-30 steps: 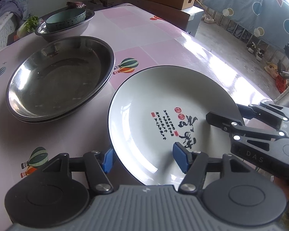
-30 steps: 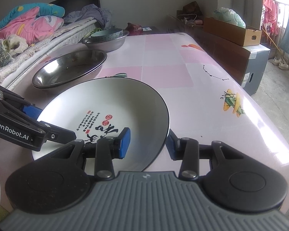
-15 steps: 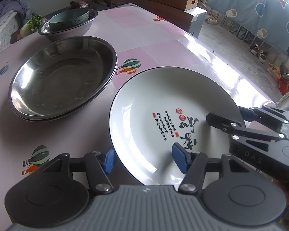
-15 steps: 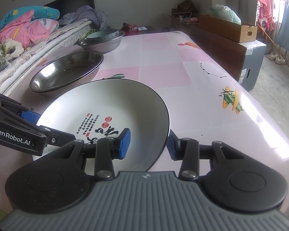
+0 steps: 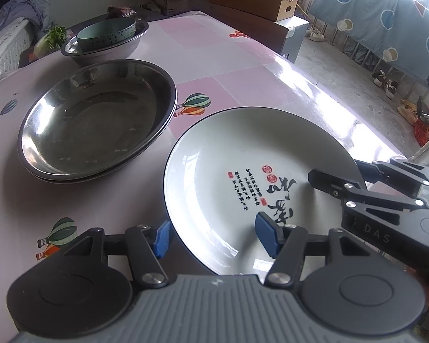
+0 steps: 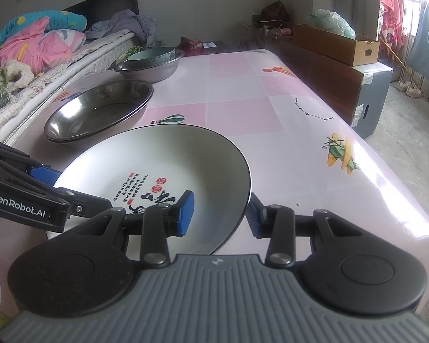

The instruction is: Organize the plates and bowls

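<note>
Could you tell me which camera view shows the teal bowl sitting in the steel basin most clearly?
The left wrist view: it looks down into the teal bowl, showing its inside and patterned rim within the steel basin. The right wrist view shows it lower and more side-on, mostly rim.

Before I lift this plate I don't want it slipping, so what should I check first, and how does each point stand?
1. Left gripper straddles the plate rim: ok.
2. Right gripper straddles the opposite rim: ok.
3. Pads pressing the rim on both sides: not ok, gaps show.
4. Plate clear of the steel pans: ok.
5. Plate empty: ok.
6. Room on the table beyond: ok.
</note>
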Motion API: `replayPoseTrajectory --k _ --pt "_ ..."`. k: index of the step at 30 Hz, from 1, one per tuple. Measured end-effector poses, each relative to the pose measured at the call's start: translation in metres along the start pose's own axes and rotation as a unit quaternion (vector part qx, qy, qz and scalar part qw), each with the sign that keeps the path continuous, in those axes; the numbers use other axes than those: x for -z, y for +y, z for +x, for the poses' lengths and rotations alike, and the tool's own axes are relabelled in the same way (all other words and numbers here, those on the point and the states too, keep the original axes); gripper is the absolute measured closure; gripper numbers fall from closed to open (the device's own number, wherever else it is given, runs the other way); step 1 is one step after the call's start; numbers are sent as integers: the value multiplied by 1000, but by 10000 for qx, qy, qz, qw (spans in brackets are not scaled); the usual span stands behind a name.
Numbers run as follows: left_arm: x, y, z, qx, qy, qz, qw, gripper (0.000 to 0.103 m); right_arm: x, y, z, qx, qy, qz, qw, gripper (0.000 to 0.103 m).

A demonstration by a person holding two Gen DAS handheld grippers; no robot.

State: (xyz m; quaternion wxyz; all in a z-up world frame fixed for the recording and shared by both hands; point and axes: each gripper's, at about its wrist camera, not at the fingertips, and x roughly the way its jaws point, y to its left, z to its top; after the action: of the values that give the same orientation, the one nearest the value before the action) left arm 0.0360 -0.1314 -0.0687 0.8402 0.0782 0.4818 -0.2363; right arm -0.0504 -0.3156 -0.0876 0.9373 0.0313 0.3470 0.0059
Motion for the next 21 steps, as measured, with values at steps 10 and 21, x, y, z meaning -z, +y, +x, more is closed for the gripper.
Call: replayPoseTrajectory --k 10,21 --pt "1 -2 -5 15 -92 16 10000 42 -1 0 -6 51 -94 -28 9999 65" --pt "0 -2 -6 44 -139 38 9999 42 -1 -1 -9 78 -132 -37 9999 65"
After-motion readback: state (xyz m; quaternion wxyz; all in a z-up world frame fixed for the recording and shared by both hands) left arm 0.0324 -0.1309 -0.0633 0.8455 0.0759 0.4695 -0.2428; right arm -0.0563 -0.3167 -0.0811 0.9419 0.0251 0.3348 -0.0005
